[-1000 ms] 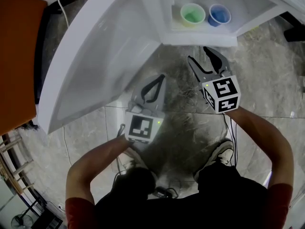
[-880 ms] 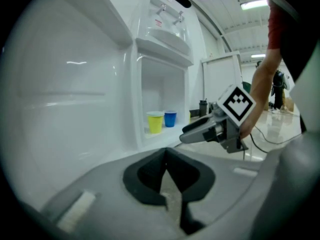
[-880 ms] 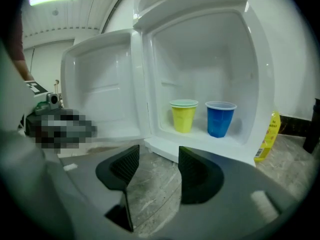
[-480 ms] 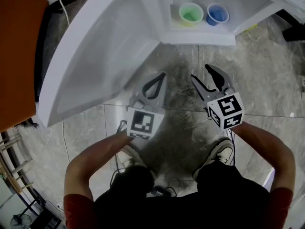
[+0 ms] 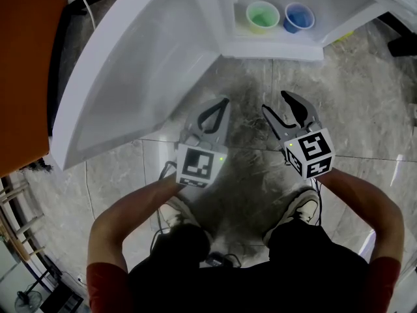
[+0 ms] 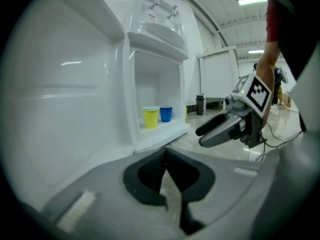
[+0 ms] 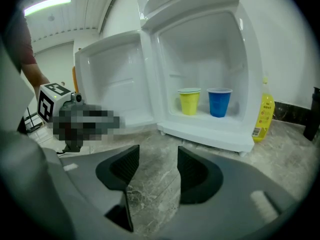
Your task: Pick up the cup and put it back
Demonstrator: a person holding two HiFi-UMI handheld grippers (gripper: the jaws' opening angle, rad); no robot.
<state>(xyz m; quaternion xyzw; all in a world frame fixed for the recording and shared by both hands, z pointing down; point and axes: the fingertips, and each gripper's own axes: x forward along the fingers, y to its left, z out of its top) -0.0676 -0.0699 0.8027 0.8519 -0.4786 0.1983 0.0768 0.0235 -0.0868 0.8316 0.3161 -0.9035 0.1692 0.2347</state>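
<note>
Two cups stand side by side on the floor of a small white fridge (image 5: 273, 49) whose door is swung open: a yellow-green cup (image 5: 263, 16) (image 7: 189, 101) (image 6: 150, 117) and a blue cup (image 5: 300, 17) (image 7: 219, 102) (image 6: 166, 113). Both grippers hang over the marble floor, well short of the fridge. My left gripper (image 5: 217, 107) (image 6: 167, 153) is shut, tips meeting, with nothing in it. My right gripper (image 5: 279, 104) (image 7: 158, 156) is open and empty, pointing at the fridge opening. It shows at the right of the left gripper view (image 6: 225, 126).
The open fridge door (image 5: 137, 77) reaches out at the left, close beside my left gripper. A yellow bottle (image 7: 265, 111) stands against the fridge's right side. An orange panel (image 5: 23, 77) is at the far left. The person's feet (image 5: 306, 208) are below the grippers.
Both grippers have drawn back from the fridge toward the person, the right one further. The cups have not moved, and the jaws stand as before.
</note>
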